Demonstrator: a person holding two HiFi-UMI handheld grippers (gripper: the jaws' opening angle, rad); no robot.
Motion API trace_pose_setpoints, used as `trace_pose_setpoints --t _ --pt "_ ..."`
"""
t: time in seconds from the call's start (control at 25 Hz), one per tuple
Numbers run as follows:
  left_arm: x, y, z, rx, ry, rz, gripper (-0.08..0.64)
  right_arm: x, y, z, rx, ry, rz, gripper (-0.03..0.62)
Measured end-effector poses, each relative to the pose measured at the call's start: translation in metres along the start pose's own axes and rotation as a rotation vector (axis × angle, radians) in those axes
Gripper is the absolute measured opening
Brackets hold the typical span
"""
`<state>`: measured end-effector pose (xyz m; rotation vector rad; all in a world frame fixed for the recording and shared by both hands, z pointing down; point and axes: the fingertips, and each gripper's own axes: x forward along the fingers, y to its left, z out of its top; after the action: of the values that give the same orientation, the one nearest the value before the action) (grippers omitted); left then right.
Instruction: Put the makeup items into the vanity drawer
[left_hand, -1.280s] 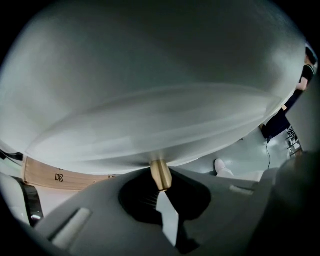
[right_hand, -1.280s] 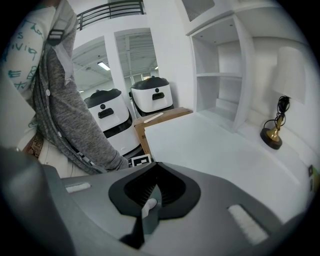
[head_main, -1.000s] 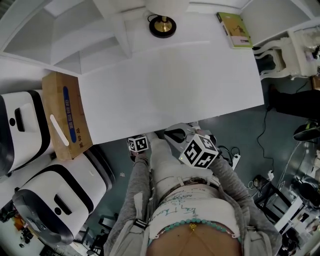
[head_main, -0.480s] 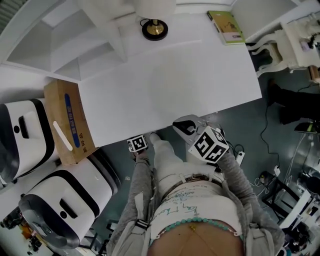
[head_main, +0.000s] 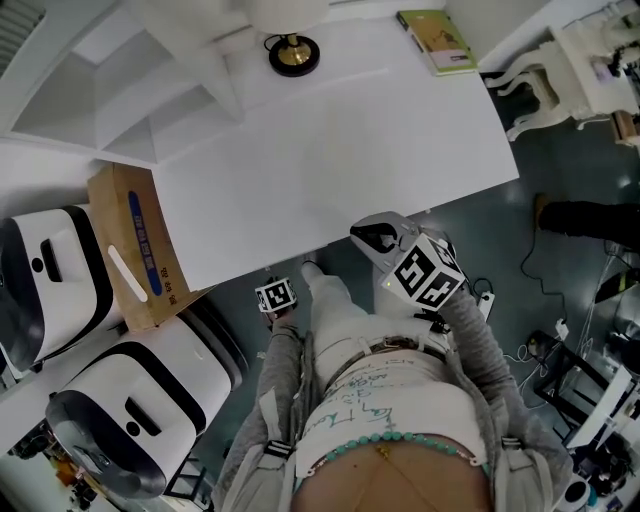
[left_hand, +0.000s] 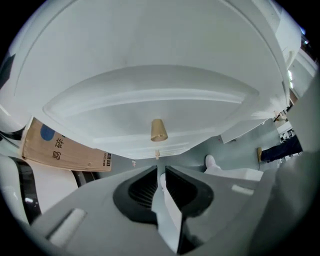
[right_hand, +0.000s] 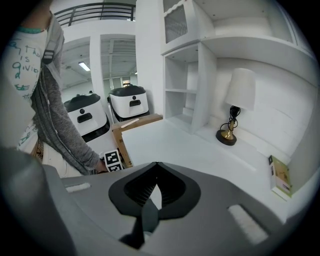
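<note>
Rightward along the front edge of the white vanity tabletop (head_main: 330, 170) is where the right gripper (right_hand: 156, 167) has shifted since a second ago, while the left gripper (left_hand: 160, 170) now sits a little lower beneath that edge. The left fingers stand a narrow slit apart with nothing between them. The right fingers press together at their tips and also hold nothing. Straight ahead of the left jaws, near but not touching, is the tan cone-shaped knob (left_hand: 159, 130) of the white vanity drawer (left_hand: 150, 100), which lies shut under the tabletop's front edge. The right gripper hovers over the front edge toward its right corner, pointing across the top. At the far edge stands a white-shaded lamp on a black and gold round base (head_main: 293, 55), and a green book (head_main: 437, 40) lies at the far right corner. White open shelving (head_main: 120, 90) rises at the far left corner. A brown cardboard box with a blue stripe (head_main: 135, 245) stands against the left edge, beside two white and black machines (head_main: 45, 280).
</note>
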<state>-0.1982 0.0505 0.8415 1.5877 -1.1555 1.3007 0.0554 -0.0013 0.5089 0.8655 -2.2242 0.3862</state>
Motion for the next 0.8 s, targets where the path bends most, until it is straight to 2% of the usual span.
trace_pose_setpoints --t 0.08,0.2,0.4,0.8 --pt "-0.009 -0.002 -0.004 0.012 -0.017 0.004 0.049 -0.003 -0.001 -0.002 0.001 -0.003 -0.004 0.028" --pt "-0.022 -0.018 0.001 0.024 -0.069 -0.042 0.048 -0.007 -0.003 -0.004 0.002 -0.01 -0.01 0.028" --pt "-0.052 -0.042 0.022 0.096 -0.169 -0.097 0.016 -0.009 -0.005 -0.003 0.006 -0.027 -0.015 0.028" --pt "-0.097 -0.066 0.043 0.115 -0.263 -0.152 0.003 -0.012 -0.006 -0.002 0.009 -0.047 -0.01 0.028"
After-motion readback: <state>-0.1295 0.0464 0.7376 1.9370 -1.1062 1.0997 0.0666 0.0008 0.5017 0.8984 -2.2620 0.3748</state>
